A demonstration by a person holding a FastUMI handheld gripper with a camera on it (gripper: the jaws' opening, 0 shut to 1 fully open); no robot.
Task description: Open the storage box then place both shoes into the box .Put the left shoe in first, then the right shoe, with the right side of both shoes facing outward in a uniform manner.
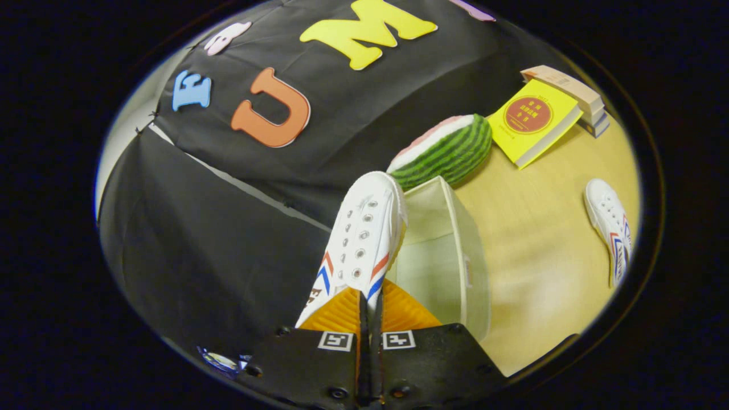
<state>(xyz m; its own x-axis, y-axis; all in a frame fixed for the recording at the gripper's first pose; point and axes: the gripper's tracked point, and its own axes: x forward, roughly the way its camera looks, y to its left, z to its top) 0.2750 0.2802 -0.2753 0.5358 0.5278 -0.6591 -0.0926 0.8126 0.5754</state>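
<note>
- The tongs point(370, 310) are pressed almost together, pinching the back end of a white shoe point(361, 239) between their two fingers.
- This shoe sticks out straight ahead of the tongs, toe far away. It has red and blue stripes on its sides and rows of lace holes, with no laces that I can see.
- Just to the right of the held shoe is the storage box point(450, 256). It is pale cloth, its top is open, and the shoe hangs by its rim.
- Past the box, touching its far corner, lies a toy watermelon slice point(450, 151) with green stripes.
- Well off to the right, the other white shoe point(612, 233) lies on the worktop point(535, 250), apart from the box.
- Farther off to the right, beyond the watermelon, a yellow book point(532, 122) leans on a small stack of books point(575, 94).
- Nothing lies between the held shoe and the box.
</note>
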